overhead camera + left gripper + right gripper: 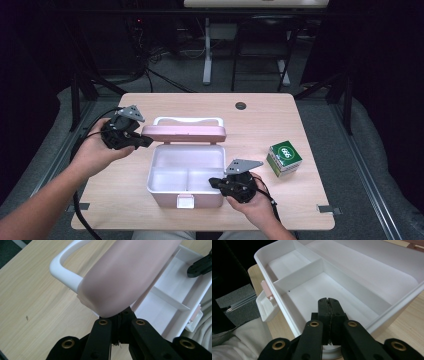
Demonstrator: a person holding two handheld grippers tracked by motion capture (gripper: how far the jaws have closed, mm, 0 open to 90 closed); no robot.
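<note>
A white box (151,181) with a divider (299,275) stands open at the middle of the table. Its pink lid (184,133) is raised at the back, and a white handle (187,120) shows beyond it. My left gripper (148,142) is shut, with its tips against the lid's left end. In the left gripper view the lid (130,277) covers the tips of that gripper (121,315). My right gripper (214,181) is shut and empty, and hangs over the box's front right compartment; its joined jaws (328,301) sit just inside the rim.
A small green and white carton (284,158) stands to the right of the box. A pink and white latch (185,201) hangs from the box's front wall. A dark round grommet (241,105) sits near the table's far edge. Bare wood lies left of the box.
</note>
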